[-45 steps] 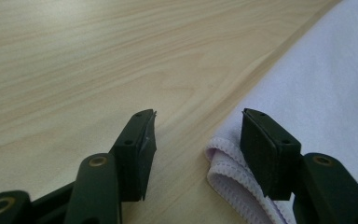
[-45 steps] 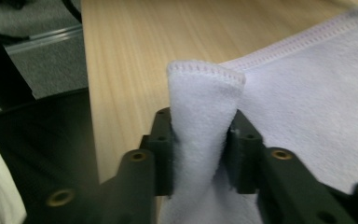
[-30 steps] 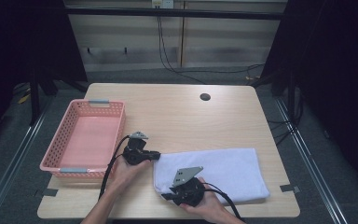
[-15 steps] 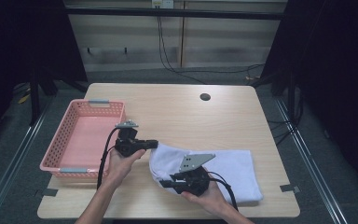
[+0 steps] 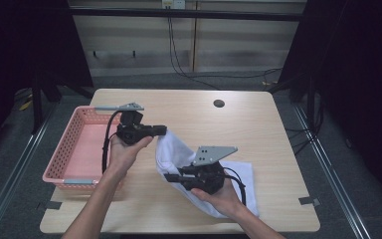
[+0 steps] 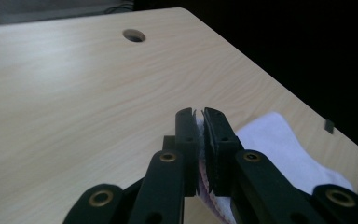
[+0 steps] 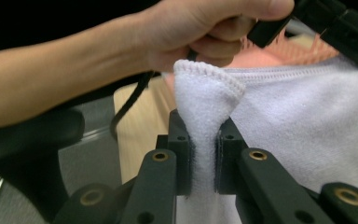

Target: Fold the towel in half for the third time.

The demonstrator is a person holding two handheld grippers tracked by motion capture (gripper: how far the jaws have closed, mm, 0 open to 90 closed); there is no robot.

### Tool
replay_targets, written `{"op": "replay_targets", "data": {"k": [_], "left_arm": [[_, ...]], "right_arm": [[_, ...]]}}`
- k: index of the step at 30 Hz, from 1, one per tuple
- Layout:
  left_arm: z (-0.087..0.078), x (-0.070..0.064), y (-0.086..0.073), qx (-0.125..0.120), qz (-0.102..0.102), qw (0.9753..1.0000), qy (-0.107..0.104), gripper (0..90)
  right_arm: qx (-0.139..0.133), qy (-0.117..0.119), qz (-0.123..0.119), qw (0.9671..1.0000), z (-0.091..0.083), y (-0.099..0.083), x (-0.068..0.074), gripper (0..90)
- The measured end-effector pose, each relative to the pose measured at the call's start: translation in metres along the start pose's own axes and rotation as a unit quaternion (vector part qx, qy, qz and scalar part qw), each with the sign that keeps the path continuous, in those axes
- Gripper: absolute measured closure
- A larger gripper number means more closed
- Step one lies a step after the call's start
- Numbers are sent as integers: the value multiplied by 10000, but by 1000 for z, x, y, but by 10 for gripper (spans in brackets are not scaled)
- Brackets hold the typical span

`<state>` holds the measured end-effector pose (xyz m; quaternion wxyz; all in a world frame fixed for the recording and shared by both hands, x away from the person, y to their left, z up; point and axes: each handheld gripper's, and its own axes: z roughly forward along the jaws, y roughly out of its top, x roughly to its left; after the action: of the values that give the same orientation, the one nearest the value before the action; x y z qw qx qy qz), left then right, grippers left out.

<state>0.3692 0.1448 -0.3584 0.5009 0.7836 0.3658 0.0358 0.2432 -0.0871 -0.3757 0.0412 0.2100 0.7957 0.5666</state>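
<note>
The white towel [image 5: 179,152] is half lifted off the worktop [image 5: 258,129] — one corner clamped in the left gripper [image 5: 162,130], another pinched tight in the right gripper [image 5: 168,177]. Both grasps look made; the fold, or a move to the pink basket [image 5: 59,159], is not yet done.

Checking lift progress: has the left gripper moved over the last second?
Yes. The left gripper, shut on the towel, has gone up and away from the near table edge, now level with the basket's far end.

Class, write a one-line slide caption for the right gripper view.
Right tongs pinch a white towel's hemmed corner; a hand holds the other tongs behind.
</note>
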Motion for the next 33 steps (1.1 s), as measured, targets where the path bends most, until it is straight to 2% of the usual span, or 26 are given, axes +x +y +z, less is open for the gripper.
{"op": "replay_targets", "data": {"k": [2, 3, 6, 8, 12, 18, 19, 24, 26, 28, 31, 33], "left_arm": [[-3, -3, 4, -29, 77, 10000, 49, 853], [-2, -4, 4, -4, 94, 10000, 2, 853], [14, -8, -3, 192, 139, 9997, 12, 853], [27, -12, -9, 217, 126, 9997, -76, 852], [51, -20, -13, 295, 74, 9992, -247, 851], [88, -40, -13, 491, 187, 9977, -421, 848], [96, -44, -14, 529, 170, 9970, -545, 848], [129, -68, -16, 763, 424, 9940, -658, 844], [145, -75, -18, 870, 461, 9924, -736, 842], [161, -81, -23, 951, 453, 9915, -762, 839], [182, -88, -31, 1083, 456, 9896, -826, 832], [192, -91, -36, 1095, 478, 9898, -782, 783]], "right_arm": [[-134, 58, 20, 9999, 1, 6, 1, 809], [-142, 63, 24, 9999, 2, 6, 2, 810], [-78, -19, 25, 10000, 1, -6, 4, 810], [-119, -142, 69, 9998, -5, -19, 3, 810], [-134, -389, 169, 9990, -27, -36, 1, 809], [-232, -753, 435, 9959, -60, -61, -2, 807], [-246, -820, 450, 9953, -64, -65, -2, 806], [-113, -1048, 594, 9927, -87, -93, 1, 794], [-17, -1156, 731, 9906, -96, -103, 1, 781], [95, -1283, 759, 9888, -104, -113, 0, 763], [305, -1343, 903, 9863, -115, -127, -2, 727], [488, -1361, 1006, 9844, -121, -134, -4, 685]]}}
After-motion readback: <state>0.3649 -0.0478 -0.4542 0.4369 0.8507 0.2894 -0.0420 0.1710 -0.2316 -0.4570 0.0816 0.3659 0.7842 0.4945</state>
